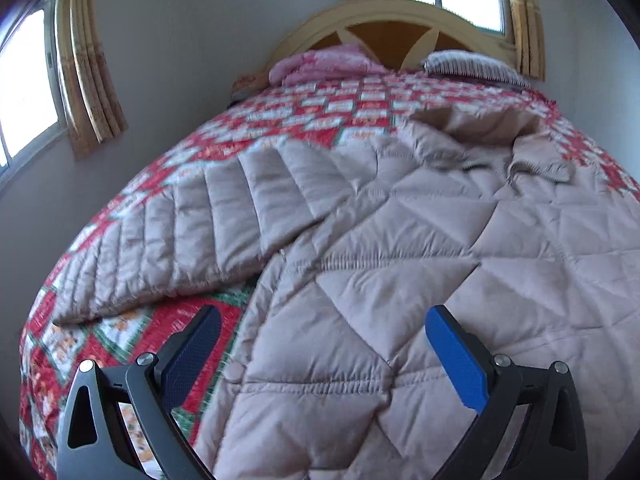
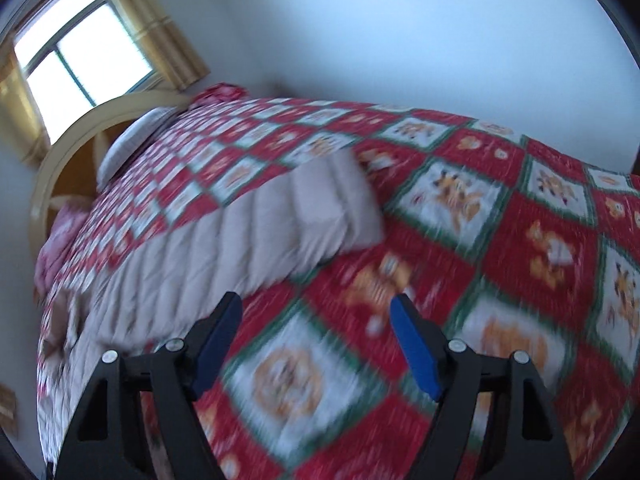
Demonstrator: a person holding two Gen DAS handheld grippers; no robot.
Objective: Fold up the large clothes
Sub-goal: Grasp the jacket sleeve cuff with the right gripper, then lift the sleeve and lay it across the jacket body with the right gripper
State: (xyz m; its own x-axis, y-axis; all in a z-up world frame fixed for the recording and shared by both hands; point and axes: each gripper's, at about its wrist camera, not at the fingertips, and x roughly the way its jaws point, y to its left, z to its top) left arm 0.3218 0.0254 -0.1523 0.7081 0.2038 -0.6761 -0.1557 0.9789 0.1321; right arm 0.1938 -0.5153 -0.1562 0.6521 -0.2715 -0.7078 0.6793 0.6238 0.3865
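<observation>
A large beige quilted puffer jacket lies spread flat on the bed, collar toward the headboard, with one sleeve stretched out to the left. My left gripper is open and empty, just above the jacket's lower left edge. In the right wrist view the jacket's other sleeve stretches across the bedspread, its cuff near the middle. My right gripper is open and empty, over bare bedspread just below that sleeve. The right wrist view is motion-blurred.
The bed carries a red, white and green patchwork bedspread. Pillows lie by the cream headboard. Walls, windows and tan curtains surround the bed.
</observation>
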